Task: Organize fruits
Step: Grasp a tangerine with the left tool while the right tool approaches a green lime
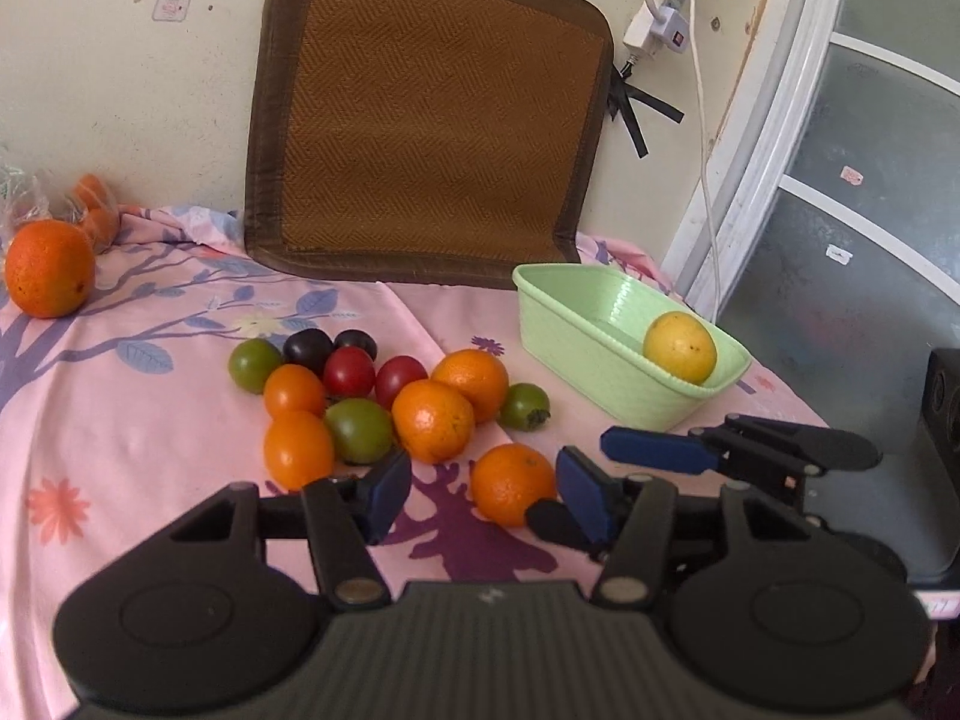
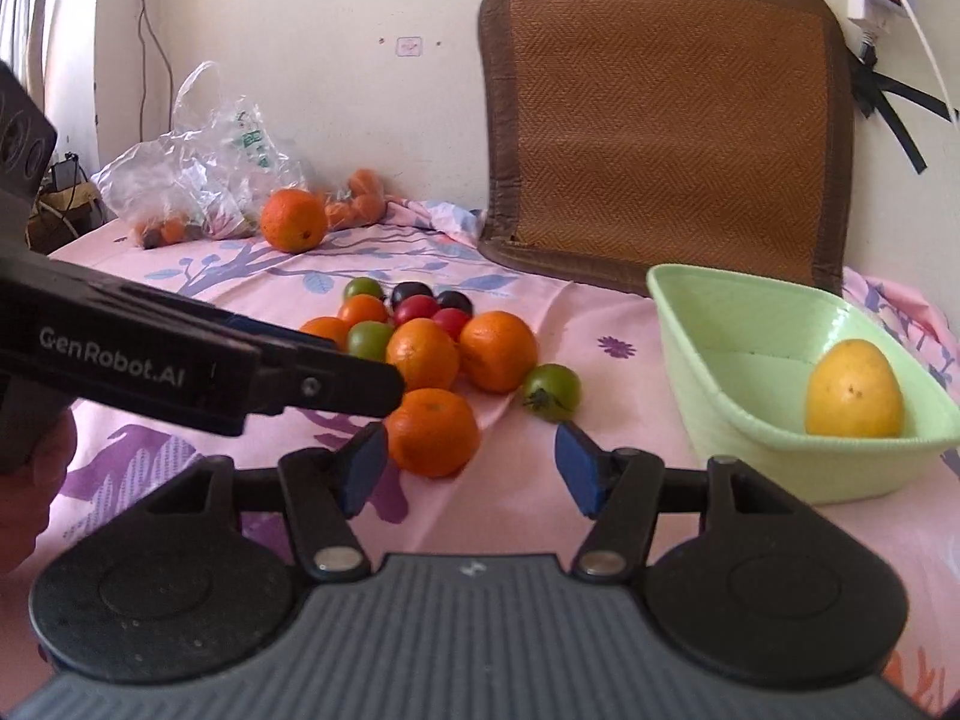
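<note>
Two hand-held grippers are up, both with fingers spread apart and gripping nothing: left hand-held gripper [image 1: 486, 489] sits around the nearest orange [image 1: 513, 483], right hand-held gripper [image 2: 471, 468] just beside that same orange. Fruit pile [image 1: 372, 402] sits on the pink cloth [image 1: 150, 420]. One yellow fruit [image 1: 680, 347] is in the green basket [image 1: 576, 354], right of the pile.

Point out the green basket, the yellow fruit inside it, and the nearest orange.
green basket [image 2: 720, 360]: right wrist view, left wall.
yellow fruit [image 2: 852, 390]: right wrist view, middle.
nearest orange [image 1: 510, 480]: left wrist view, middle.
</note>
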{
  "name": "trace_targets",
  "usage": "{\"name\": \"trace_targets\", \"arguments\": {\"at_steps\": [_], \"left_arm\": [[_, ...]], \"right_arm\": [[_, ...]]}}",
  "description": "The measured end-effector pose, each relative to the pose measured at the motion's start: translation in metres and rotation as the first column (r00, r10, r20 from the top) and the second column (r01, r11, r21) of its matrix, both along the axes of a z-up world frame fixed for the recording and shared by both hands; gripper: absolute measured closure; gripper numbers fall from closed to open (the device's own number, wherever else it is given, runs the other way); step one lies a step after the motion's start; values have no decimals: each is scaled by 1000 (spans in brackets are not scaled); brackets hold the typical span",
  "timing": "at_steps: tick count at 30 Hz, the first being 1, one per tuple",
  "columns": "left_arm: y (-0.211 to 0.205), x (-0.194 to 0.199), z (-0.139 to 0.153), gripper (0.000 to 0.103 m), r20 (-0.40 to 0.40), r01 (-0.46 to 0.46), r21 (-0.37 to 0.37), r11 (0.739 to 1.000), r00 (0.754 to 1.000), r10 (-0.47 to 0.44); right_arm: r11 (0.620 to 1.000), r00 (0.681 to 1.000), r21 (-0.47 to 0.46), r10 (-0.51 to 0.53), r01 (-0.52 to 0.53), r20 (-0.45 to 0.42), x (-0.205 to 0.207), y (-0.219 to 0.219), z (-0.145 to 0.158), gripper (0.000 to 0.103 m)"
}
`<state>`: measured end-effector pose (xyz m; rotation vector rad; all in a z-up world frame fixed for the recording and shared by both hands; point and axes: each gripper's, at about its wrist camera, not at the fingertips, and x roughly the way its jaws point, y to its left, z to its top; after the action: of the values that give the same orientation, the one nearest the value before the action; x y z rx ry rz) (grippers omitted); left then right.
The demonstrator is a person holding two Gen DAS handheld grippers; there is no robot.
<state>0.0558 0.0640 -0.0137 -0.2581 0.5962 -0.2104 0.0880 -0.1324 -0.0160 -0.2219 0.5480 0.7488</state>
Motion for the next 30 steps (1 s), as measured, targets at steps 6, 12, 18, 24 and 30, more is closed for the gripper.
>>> {"name": "trace_targets", "arguments": {"at_steps": [6,12,18,24,30], "left_arm": [[-20,12,-10,50,-36,25,53,998,999,-23],[-22,24,-14,53,-60,-9,42,999,998,11],[-23,6,-13,65,-24,-8,66,998,1000,9],[-9,-11,-14,65,-35,-18,9,1000,999,18],[-6,-19,-16,65,-19,-24,25,999,1000,24]], "right_arm": [[997,997,25,-68,69,-46,20,-17,-2,62],[996,993,32,-82,85,-90,40,-8,-7,74],[998,995,32,-47,49,-86,37,-2,-8,72],[998,995,-20,-54,52,-87,45,14,-12,68],[996,993,-31,-88,86,-83,49,24,-12,64]]}}
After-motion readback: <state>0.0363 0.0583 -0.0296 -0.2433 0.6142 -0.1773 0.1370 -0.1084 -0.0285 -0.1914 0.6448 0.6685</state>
